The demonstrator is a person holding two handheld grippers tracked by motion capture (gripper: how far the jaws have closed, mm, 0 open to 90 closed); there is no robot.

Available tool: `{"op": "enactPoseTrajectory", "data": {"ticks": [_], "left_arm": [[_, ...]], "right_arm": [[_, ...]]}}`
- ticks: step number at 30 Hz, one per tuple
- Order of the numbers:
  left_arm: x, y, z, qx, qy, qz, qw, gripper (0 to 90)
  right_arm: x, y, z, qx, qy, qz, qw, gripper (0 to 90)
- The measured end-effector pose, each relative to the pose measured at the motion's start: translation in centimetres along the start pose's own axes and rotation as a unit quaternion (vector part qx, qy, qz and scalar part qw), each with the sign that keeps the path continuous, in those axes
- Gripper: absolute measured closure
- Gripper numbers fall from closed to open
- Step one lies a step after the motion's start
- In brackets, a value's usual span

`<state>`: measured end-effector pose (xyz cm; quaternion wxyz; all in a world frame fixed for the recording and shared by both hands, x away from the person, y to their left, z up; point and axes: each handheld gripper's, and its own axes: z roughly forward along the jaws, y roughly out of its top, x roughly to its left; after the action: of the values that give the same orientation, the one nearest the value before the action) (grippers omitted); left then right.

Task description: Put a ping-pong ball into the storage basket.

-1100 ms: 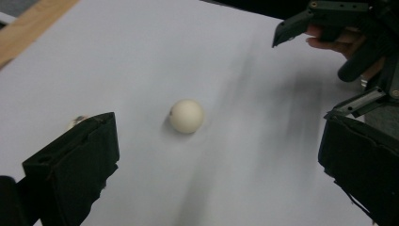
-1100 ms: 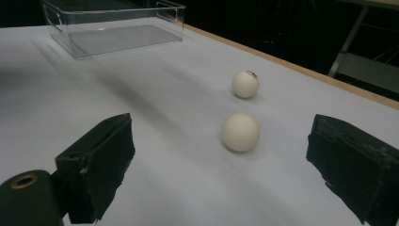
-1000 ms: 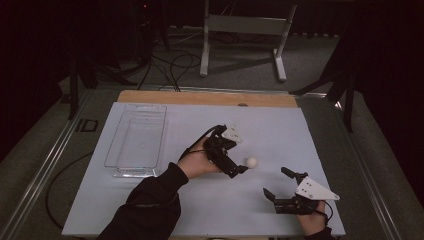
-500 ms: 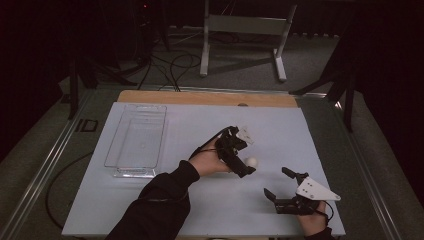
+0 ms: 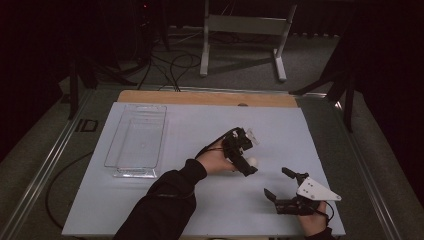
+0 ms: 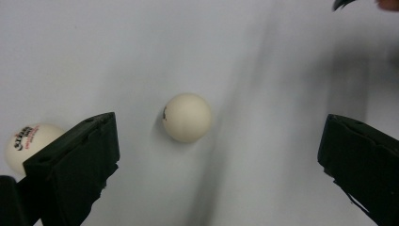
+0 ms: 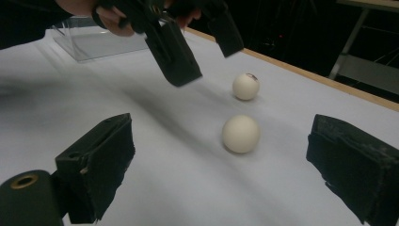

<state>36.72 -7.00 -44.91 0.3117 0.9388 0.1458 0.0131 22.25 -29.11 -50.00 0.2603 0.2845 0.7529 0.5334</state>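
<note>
Since a second ago our left tool [image 5: 244, 159] slides toward 3 o'clock, jaws apart over a ball [image 6: 187, 117] on the surface [image 5: 200, 125]; closing off-centre could knock it rolling.

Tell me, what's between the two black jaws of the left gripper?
A white ping-pong ball lies on the white table between the open jaws of the left gripper, touching neither, in the left gripper view. A second ball sits outside one jaw.
</note>
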Motion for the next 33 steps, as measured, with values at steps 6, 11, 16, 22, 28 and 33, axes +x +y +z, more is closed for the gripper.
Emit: {"op": "enactPoseTrajectory", "data": {"ticks": [6, 11, 16, 22, 28, 33], "left_arm": [[0.6, 0.1, 0.8, 0.013, -0.002, -0.003, 0.9999, 1.3], [0.8, 0.2, 1.5, 0.022, -0.001, 0.000, 0.9998, 2.1], [0.8, 0.1, 2.0, 0.023, -0.001, 0.001, 0.9997, 7.2], [1.0, 0.0, 2.7, 0.034, -0.004, 0.003, 0.9994, 12.7], [0.9, 0.1, 3.3, 0.038, 0.000, 0.000, 0.9993, 17.1], [0.9, 0.1, 3.8, 0.043, -0.001, -0.003, 0.9991, 21.1]], "right_arm": [[0.0, 0.0, 0.0, 0.000, 0.000, -0.001, 1.0000, 8.2], [0.0, 0.0, 0.0, 0.000, 0.001, 0.001, 1.0000, 8.2], [0.0, 0.0, -0.1, -0.001, 0.001, 0.000, 1.0000, 8.2], [0.0, 0.0, 0.0, -0.001, 0.002, 0.001, 1.0000, 8.2], [0.0, 0.0, 0.0, 0.000, 0.002, 0.000, 1.0000, 8.2], [0.0, 0.0, 0.0, 0.001, 0.003, 0.002, 1.0000, 8.2]]}}
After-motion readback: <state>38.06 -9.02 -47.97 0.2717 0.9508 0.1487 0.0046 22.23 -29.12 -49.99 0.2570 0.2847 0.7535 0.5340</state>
